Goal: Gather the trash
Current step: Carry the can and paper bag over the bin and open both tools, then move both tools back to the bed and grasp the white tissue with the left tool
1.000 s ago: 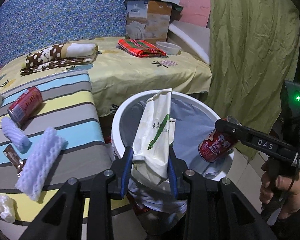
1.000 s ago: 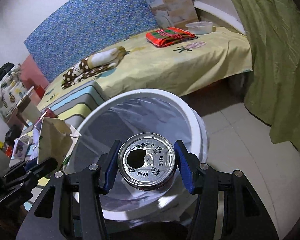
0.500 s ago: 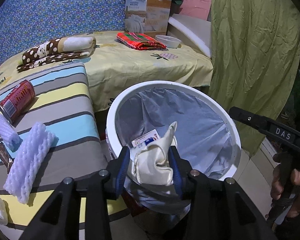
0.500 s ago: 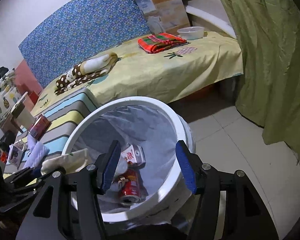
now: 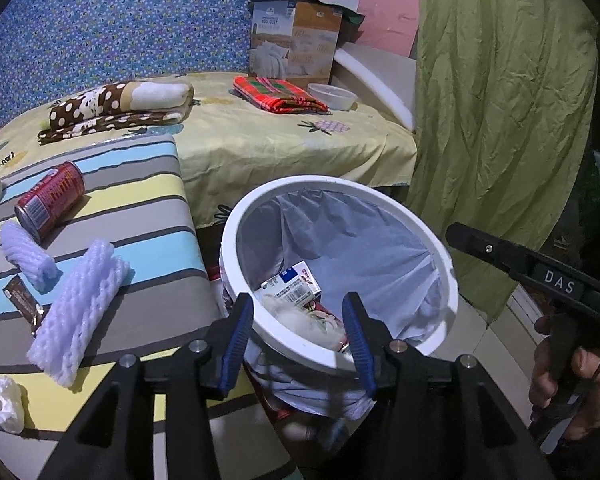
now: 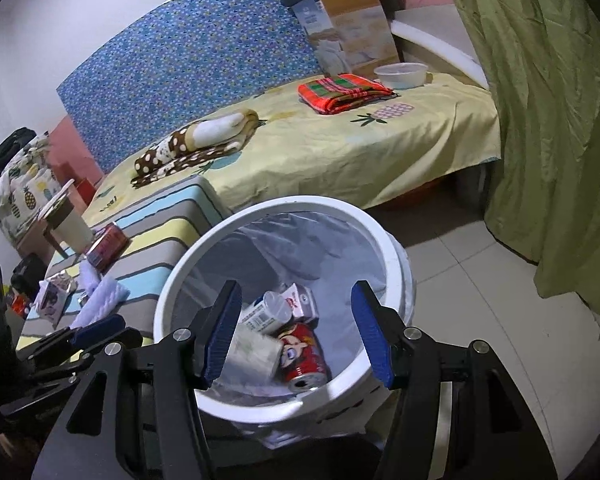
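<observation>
Over the white bin (image 6: 392, 264), the left gripper (image 5: 298, 330) is opening its jaws, empty; the right gripper (image 6: 300, 332) is hanging wide open, gripping nothing, above a red can (image 6: 306, 360).

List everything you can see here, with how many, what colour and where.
bin: one, white, lined, on the floor by the striped bench
red can: one, lying in the bin
cartons: two, white, in the bin
paper bag: one, off-white, in the bin
second red can: one, lying on the striped bench
foam sleeves: two, white, on the bench
snack wrapper: one, brown, on the bench
crumpled tissue: one, white, bench edge
spotted blanket: one, brown, on the bed
plaid cloth: one, red, on the bed
bowl: one, white, on the bed
cardboard box: one, behind the bed
curtain: one, green, right
left gripper: jaws opening, nothing between them
right gripper: jaws open, empty
</observation>
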Demonstrator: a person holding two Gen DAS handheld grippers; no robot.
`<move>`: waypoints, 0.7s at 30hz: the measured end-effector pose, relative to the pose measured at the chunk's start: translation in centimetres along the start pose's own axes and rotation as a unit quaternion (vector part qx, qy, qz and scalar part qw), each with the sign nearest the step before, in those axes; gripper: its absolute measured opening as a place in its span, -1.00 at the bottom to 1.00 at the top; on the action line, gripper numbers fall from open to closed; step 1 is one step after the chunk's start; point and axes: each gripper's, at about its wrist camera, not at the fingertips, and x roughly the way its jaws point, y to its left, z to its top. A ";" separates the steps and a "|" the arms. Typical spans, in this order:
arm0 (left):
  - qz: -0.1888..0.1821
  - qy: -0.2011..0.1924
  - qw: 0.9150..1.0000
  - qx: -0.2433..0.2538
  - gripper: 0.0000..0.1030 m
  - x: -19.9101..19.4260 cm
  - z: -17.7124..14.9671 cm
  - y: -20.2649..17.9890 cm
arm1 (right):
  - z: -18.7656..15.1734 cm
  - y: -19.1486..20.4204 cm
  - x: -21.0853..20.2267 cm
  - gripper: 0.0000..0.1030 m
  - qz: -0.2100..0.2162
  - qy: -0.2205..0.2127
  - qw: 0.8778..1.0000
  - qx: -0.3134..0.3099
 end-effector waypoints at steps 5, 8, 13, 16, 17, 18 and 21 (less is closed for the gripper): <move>0.000 -0.008 1.000 -0.006 -0.06 -1.3 -0.2 0.3 | 0.0 1.0 -0.7 0.14 0.007 -0.006 1.000 -0.008; -0.002 -0.014 1.000 -0.012 -0.06 -2.3 -0.4 0.7 | -0.1 1.8 -1.1 0.14 0.015 -0.008 1.000 -0.016; -0.001 -0.023 0.999 -0.027 -0.06 -3.9 -1.0 1.7 | -0.3 3.4 -1.3 0.14 0.031 -0.008 0.999 -0.035; 0.003 -0.028 0.999 -0.036 -0.06 -4.9 -1.5 2.6 | -0.4 4.4 -1.5 0.14 0.042 -0.008 0.998 -0.045; 0.004 -0.030 0.999 -0.038 -0.06 -5.2 -1.6 2.8 | -0.4 4.7 -1.5 0.14 0.045 -0.007 0.998 -0.048; 0.007 -0.032 0.999 -0.041 -0.06 -5.5 -1.8 3.1 | -0.5 5.1 -1.5 0.14 0.049 -0.007 0.997 -0.052; 0.017 -0.037 0.998 -0.048 -0.06 -6.4 -2.5 3.9 | -0.9 6.0 -1.6 0.14 0.060 -0.003 0.996 -0.062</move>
